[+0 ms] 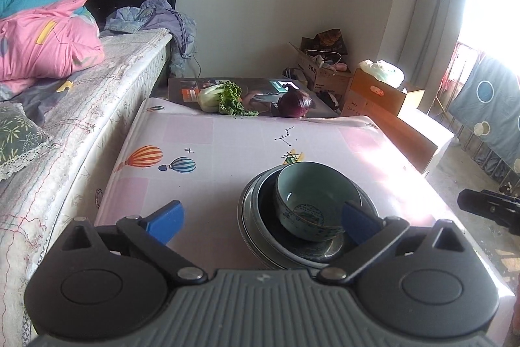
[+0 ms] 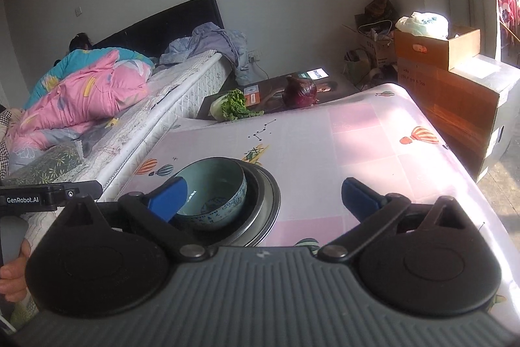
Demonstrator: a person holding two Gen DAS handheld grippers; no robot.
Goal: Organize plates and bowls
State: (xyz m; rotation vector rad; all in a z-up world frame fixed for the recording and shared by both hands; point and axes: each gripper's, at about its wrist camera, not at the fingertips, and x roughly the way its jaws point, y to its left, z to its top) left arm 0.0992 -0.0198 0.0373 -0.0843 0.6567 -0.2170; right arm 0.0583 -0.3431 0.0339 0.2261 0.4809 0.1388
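Plate stack (image 1: 256, 236) front rim behind left gripper (image 1: 262, 221) body.

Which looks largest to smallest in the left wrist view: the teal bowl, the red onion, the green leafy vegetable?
1. teal bowl, though it sits nearest the camera, which enlarges it.
2. green leafy vegetable.
3. red onion, only slightly smaller; both lie equally far.
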